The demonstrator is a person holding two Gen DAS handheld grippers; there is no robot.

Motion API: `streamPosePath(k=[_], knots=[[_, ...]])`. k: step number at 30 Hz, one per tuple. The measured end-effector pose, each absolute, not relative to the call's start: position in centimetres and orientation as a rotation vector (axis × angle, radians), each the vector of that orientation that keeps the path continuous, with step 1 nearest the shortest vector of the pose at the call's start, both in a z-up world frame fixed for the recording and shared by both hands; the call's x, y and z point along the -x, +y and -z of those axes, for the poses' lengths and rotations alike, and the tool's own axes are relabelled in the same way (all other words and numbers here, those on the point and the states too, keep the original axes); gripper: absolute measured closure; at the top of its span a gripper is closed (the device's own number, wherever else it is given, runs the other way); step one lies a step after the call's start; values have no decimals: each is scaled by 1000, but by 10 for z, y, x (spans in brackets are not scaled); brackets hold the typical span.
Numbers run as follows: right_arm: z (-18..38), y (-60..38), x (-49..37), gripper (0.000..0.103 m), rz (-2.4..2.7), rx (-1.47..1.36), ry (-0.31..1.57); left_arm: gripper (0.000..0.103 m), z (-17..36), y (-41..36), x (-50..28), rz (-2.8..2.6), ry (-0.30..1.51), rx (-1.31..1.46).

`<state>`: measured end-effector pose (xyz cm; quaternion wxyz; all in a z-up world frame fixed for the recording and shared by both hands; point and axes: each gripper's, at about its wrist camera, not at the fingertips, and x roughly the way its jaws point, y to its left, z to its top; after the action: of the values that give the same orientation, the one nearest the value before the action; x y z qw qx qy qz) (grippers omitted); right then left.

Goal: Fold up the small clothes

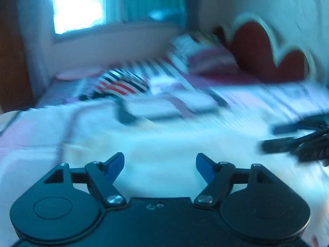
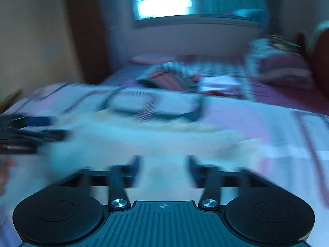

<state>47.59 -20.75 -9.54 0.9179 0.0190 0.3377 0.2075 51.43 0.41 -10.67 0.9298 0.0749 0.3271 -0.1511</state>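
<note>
Left wrist view: both tongs [image 1: 160, 165] [image 2: 163, 169] spread over a pale garment [image 1: 164, 135].

Pale cream garment [image 1: 164, 140] spread flat on the bed; striped clothes [image 1: 121, 84] heaped behind, blurred.

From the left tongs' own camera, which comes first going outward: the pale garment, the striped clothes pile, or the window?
1. Pale garment, on the bed right under the open left tongs.
2. Striped clothes pile, mid-bed, left of centre.
3. Window, far wall, upper left.
</note>
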Motion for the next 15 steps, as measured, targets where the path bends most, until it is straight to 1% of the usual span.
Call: streamPosePath(k=[2,3,5,7,8,9,11,13,15], knots=[[107,-185,-467,41,-439,46,717,26,123,-13,-511,335,724,-179],[118,-178,-468,41,-414,80,746,24,130,-16,-511,321,715,-184],[124,-183,-469,41,-407,36,726,23,131,-10,-511,326,708,-153],[119,-187,-470,47,-377,20,745,30,120,-3,-507,290,705,-143],[113,-190,-467,51,-364,13,746,30,113,4,-499,282,680,-134],[106,-195,-460,51,-372,4,733,28,108,10,-490,292,662,-108],[103,-193,-448,51,-404,13,736,28,112,14,-482,313,692,-52],[114,-185,-443,51,-388,64,777,27,128,7,-480,289,721,-107],[122,-186,-439,51,-378,57,743,26,135,7,-471,276,683,-136]])
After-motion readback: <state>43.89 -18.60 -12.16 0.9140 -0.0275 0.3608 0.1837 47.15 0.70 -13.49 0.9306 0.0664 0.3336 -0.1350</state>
